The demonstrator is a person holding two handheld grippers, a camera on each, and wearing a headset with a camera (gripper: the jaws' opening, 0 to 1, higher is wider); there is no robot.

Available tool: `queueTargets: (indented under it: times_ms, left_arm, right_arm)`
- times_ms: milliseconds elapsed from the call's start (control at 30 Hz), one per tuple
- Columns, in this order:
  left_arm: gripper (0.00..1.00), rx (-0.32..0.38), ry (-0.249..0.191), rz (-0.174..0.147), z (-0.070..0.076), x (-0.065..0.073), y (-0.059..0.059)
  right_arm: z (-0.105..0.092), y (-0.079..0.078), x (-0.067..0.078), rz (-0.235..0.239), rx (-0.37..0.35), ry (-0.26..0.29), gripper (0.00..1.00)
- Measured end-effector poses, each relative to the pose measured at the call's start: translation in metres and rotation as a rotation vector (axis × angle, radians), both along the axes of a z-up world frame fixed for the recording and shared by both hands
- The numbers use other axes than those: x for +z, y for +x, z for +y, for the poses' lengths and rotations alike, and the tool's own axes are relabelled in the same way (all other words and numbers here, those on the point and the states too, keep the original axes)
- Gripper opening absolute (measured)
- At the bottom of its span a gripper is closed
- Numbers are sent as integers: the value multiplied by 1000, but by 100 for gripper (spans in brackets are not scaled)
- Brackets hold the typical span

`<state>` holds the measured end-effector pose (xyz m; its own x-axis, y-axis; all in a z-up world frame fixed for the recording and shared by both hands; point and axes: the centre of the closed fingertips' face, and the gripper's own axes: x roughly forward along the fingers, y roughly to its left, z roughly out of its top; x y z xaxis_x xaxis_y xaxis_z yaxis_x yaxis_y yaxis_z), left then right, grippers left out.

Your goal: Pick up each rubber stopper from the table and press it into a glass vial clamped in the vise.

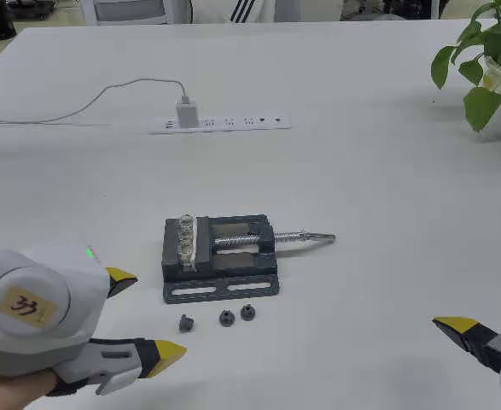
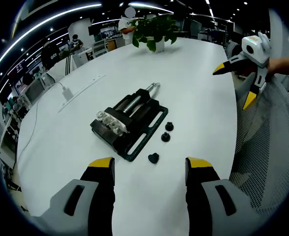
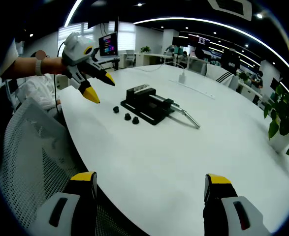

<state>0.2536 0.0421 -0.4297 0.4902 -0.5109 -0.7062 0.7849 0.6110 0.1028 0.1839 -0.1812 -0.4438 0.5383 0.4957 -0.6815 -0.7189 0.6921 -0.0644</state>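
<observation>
one yellow sticker (image 1: 24,306) on left gripper (image 1: 154,313) reads "33".

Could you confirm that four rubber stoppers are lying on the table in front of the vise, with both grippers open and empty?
Not quite: the head view shows three rubber stoppers, not four. They lie on the table before the vise, and the left gripper and right gripper are open and empty.

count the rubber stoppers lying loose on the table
3 stoppers in a row on the table in front of the vise: left stopper, middle stopper, right stopper. None seems hidden.
</observation>
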Motion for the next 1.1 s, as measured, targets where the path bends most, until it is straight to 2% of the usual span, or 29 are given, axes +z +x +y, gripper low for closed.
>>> queueTargets:
  times_ms: [133, 233, 300, 633, 867, 1100]
  left_arm:
    - [48, -52, 8, 33, -10, -3, -1]
    - [42, -97, 30, 54, -17, -8, -2]
    - [39, -119, 26, 69, -23, -9, -2]
    - [26, -239, 103, 127, -40, -18, -1]
    - [21, -315, 139, 139, -51, -19, 3]
    - [17, -387, 200, 155, -58, -24, 7]
  right_arm:
    - [-1, 1, 1, -5, -4, 0, 89]
    - [-2, 1, 1, -8, -5, 1, 88]
    - [-2, 2, 2, -12, -6, 0, 88]
    - [-3, 3, 4, -24, -10, 7, 88]
    - [-4, 4, 6, -37, -20, 15, 88]
    - [-3, 3, 8, -47, -10, 13, 85]
